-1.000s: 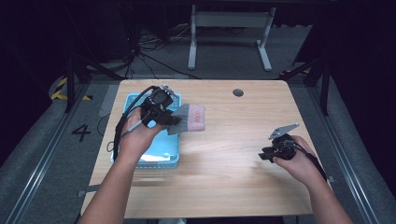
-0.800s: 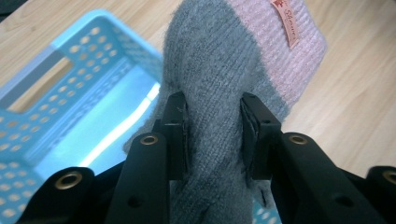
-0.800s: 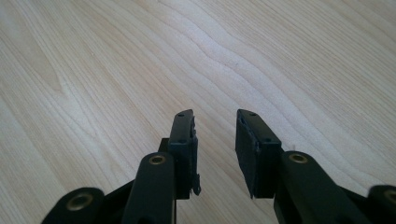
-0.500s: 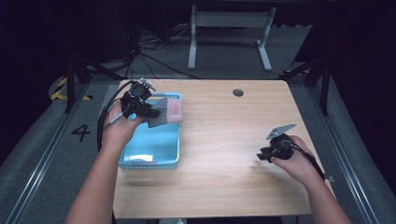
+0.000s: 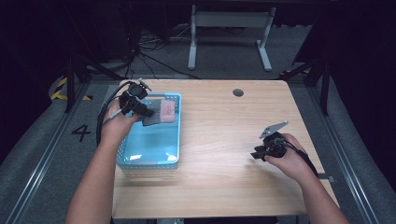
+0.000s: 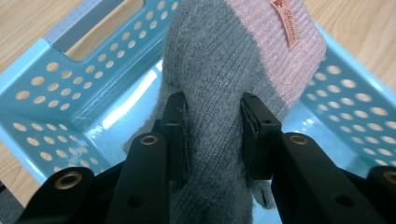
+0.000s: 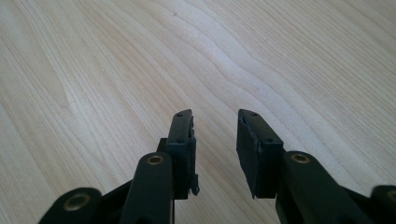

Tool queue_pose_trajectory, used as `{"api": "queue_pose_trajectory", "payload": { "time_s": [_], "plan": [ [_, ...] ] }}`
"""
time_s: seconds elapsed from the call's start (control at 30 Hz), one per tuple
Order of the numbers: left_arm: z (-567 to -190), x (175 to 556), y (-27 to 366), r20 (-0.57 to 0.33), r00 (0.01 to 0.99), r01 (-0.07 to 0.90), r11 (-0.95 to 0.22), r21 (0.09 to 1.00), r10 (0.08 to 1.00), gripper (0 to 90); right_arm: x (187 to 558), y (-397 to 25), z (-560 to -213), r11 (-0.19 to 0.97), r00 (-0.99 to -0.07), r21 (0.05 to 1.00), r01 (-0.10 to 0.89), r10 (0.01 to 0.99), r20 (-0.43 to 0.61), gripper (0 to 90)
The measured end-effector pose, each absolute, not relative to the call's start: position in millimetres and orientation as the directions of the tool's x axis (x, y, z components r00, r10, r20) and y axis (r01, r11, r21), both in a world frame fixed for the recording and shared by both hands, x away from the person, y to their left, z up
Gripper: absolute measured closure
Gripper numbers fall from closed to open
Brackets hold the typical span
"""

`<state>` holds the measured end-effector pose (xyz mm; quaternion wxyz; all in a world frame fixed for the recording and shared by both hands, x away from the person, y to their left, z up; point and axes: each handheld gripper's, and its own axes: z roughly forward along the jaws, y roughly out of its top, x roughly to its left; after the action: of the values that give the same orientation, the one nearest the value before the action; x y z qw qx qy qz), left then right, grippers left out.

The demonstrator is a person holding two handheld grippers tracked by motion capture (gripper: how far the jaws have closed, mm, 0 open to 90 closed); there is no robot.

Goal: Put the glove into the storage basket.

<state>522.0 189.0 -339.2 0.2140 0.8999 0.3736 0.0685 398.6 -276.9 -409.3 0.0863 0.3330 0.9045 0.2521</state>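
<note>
Left gripper view: left tongs (image 6: 212,128) pinch a grey-and-pink knit sock (image 6: 233,60); right tongs (image 7: 215,140) spread.

Sock (image 6: 219,93) toe past the top edge, its lower end behind the left gripper (image 6: 212,126)

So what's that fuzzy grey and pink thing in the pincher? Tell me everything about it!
It looks like a knitted sock, soft and ribbed. Most of it is grey, one end is pink, and a small pink label with writing sits on the pink part. The left gripper pinches its grey part between both black jaws, holding it over the far end of the light blue perforated plastic basket, at the table's left side.
</note>
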Motion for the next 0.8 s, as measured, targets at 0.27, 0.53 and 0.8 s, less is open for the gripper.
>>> {"api": "queue_pose_trajectory", "payload": {
  "time_s": [0.27, 0.53, 0.8],
  "plan": [
    [-364.6, 540.8, 181.6, -0.042, 0.723, 0.653, -0.663, 0.365, 0.689, 66.6, 397.7, -276.1, -410.9, 0.657, -0.769, 0.512, 0.553, 0.64, 0.009, 67.2],
    [-381.4, 553.1, 176.8, -0.061, 0.72, 0.668, -0.667, 0.331, 0.691, 65.8, 397.3, -277.2, -412.5, 0.662, -0.772, 0.511, 0.548, 0.636, 0.004, 66.4],
    [-395.2, 563.3, 169.0, -0.006, 0.747, 0.632, -0.706, 0.32, 0.665, 64.1, 395.5, -277.8, -411.7, 0.66, -0.772, 0.518, 0.545, 0.636, 0.002, 65.7]
  ]
}}
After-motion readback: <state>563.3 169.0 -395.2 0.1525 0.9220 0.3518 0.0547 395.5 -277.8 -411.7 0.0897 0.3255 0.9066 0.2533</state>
